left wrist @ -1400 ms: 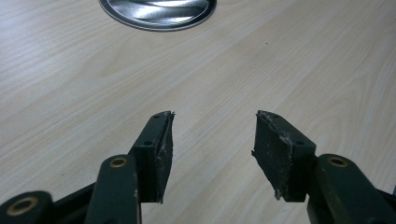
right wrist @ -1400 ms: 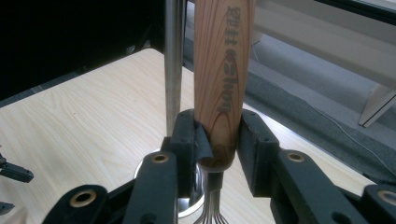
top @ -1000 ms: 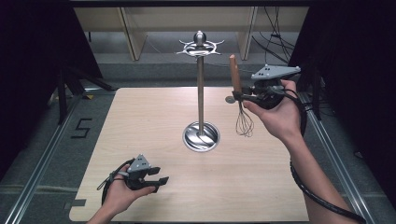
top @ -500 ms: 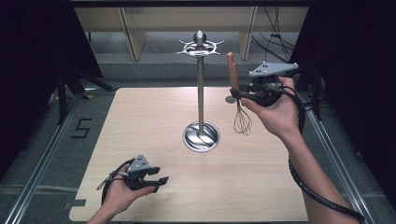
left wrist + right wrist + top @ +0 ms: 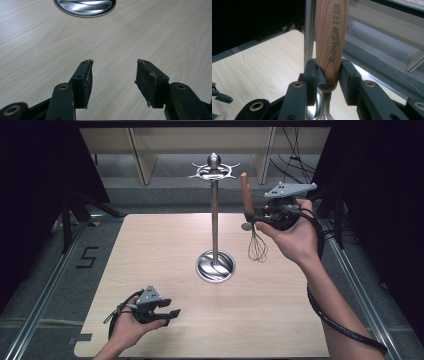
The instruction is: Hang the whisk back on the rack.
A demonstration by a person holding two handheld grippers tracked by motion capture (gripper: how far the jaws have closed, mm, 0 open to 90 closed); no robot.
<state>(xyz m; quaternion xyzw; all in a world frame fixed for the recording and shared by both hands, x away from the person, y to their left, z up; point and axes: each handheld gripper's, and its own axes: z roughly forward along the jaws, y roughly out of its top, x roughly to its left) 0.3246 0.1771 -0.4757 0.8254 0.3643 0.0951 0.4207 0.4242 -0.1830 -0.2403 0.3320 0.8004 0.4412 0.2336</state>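
A whisk with a wooden handle (image 5: pixel 245 194) and a wire head (image 5: pixel 257 247) hangs upright in the air, right of the steel stand (image 5: pixel 214 220). My right gripper (image 5: pixel 253 218) is shut on the lower end of the handle, wires pointing down. In the right gripper view the handle (image 5: pixel 332 37) is clamped between the pads (image 5: pixel 312 72) and the stand's pole (image 5: pixel 309 30) rises just behind it. The stand has a hook ring (image 5: pixel 214 170) on top and a round base (image 5: pixel 215 266). My left gripper (image 5: pixel 169 312) rests low at the table's front left, open with nothing between its jaws (image 5: pixel 113 75).
The wooden table (image 5: pixel 150 250) bears the stand near its middle. The stand's base (image 5: pixel 85 6) lies ahead of the left gripper. Metal rails (image 5: pixel 45 290) run along both sides of the table, and shelving (image 5: pixel 140 155) stands behind it. A cable (image 5: pixel 340 325) trails from the right gripper.
The right hand has raised the whisk slightly and brought it a little nearer the stand's top. The left hand has stayed where it was.
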